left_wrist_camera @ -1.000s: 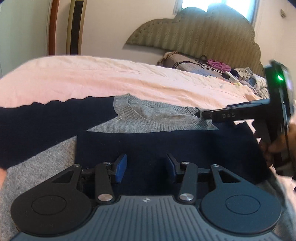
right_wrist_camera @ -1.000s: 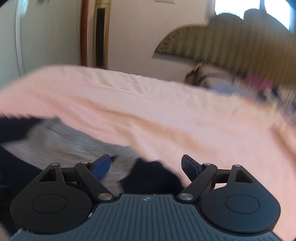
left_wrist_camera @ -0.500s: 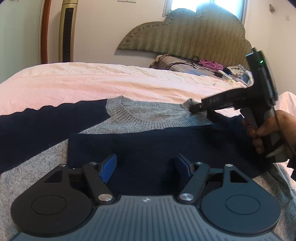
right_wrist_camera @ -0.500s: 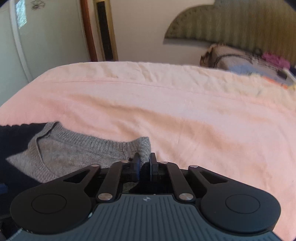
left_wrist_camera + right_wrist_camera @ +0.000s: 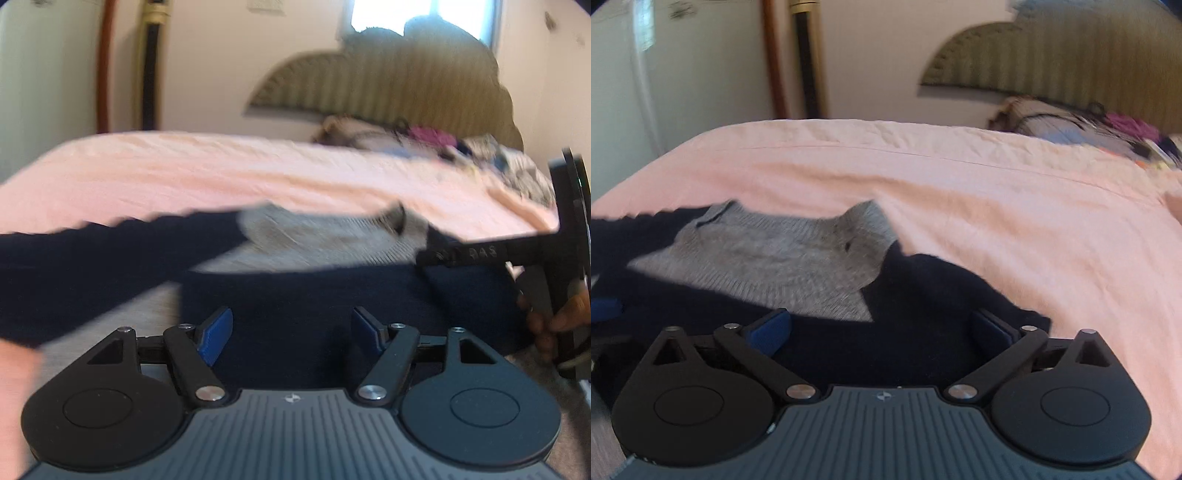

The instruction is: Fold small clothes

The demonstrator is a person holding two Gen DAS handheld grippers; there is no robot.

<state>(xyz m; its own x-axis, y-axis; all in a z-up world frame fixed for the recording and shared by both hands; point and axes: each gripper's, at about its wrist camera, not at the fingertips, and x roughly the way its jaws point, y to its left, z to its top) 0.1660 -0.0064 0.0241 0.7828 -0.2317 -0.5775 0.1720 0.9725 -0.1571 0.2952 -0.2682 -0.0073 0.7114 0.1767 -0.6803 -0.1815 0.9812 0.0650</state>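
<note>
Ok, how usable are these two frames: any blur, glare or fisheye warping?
Left wrist view: motion blur smears the sweater and headboard; the window is blown out. Right wrist view: milder blur, the pink sheet fairly crisp, and fisheye curves the bed's edge. Each view's own claw stays sharp.

Two wrist cameras, low over a bed, both facing its headboard.

Each looks forward and downward past its own jaws at the lower edge of the frame, close above the sweater. Both views share the grey collar, the pink sheet and the headboard in the upper right. The left view also catches the right gripper at its right edge.
</note>
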